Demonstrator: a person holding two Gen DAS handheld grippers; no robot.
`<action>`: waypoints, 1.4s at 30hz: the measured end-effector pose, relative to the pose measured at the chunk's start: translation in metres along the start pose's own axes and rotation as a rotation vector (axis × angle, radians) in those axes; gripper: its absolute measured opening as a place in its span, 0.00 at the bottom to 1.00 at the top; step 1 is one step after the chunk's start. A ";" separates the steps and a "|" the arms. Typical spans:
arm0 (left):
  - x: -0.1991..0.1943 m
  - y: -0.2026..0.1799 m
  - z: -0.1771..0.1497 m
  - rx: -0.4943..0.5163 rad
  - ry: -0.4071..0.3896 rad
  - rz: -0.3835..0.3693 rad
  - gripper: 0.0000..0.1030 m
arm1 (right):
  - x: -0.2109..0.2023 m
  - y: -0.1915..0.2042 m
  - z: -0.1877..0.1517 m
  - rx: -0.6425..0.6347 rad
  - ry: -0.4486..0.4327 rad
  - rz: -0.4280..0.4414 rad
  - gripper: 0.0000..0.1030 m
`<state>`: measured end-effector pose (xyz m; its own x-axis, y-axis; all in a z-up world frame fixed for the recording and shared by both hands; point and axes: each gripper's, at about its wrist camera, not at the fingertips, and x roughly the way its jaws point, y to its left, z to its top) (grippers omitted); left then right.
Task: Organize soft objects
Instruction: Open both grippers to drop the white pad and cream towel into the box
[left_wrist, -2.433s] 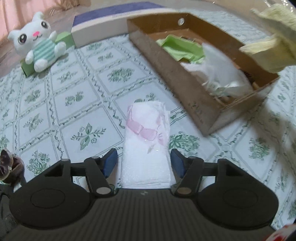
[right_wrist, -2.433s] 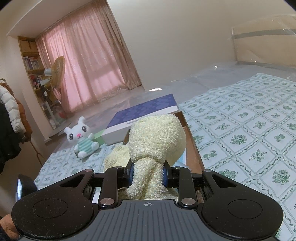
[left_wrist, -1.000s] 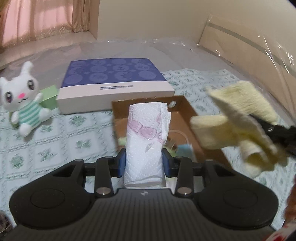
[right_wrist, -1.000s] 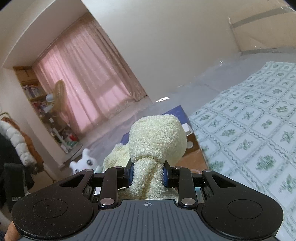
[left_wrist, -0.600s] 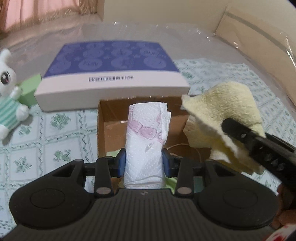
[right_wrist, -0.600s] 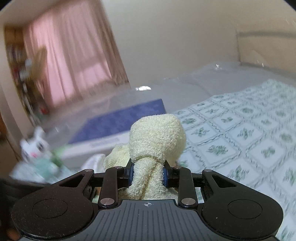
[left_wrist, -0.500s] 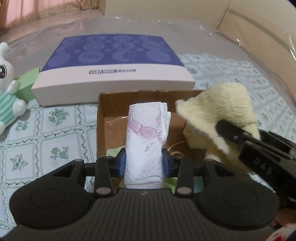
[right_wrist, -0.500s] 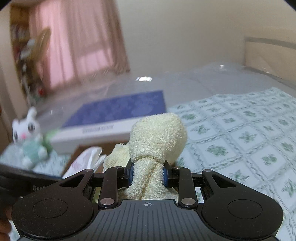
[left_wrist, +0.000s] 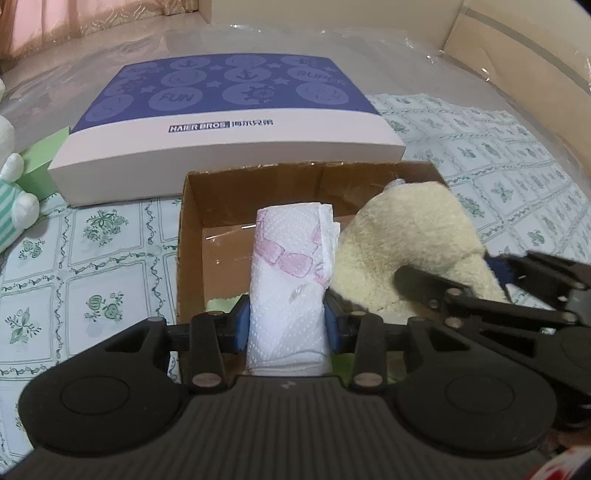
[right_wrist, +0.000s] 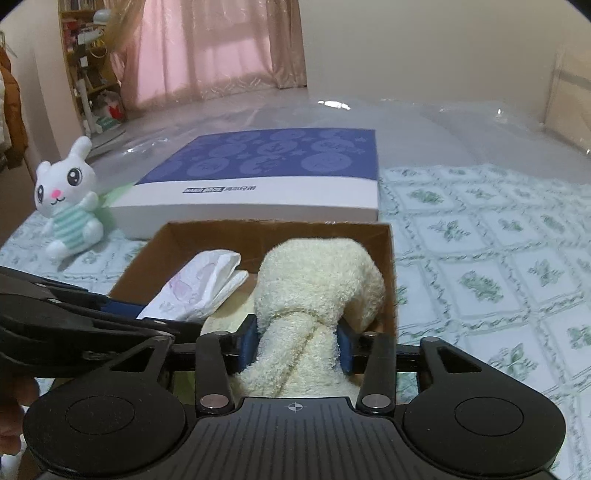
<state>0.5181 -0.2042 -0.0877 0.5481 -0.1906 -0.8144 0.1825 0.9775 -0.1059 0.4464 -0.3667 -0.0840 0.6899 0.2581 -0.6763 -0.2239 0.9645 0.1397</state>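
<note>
Through your left wrist camera, your left gripper (left_wrist: 287, 321) is clamped on the folded white paper towel with pink print (left_wrist: 291, 273), over the open brown cardboard box (left_wrist: 192, 236).

Through your right wrist camera, your right gripper (right_wrist: 297, 347) pinches the fluffy cream-yellow towel (right_wrist: 317, 280) between its fingers, above the same box (right_wrist: 155, 251).

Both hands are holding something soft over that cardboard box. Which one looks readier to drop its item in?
Probably the left gripper: its white tissue pack hangs over bare box floor, while the yellow towel crowds the right wall.
</note>
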 end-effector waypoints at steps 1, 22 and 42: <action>0.001 0.000 0.000 -0.002 0.002 -0.005 0.37 | -0.002 0.000 0.000 -0.012 -0.007 -0.012 0.48; -0.019 -0.006 -0.015 0.060 -0.039 -0.039 0.43 | -0.029 0.001 -0.022 0.029 0.009 -0.015 0.03; -0.084 0.002 -0.041 0.111 -0.107 -0.057 0.63 | -0.089 0.011 -0.031 0.091 -0.050 0.029 0.53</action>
<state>0.4389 -0.1828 -0.0430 0.6174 -0.2596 -0.7426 0.3016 0.9499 -0.0814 0.3615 -0.3808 -0.0447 0.7181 0.2862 -0.6344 -0.1824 0.9571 0.2253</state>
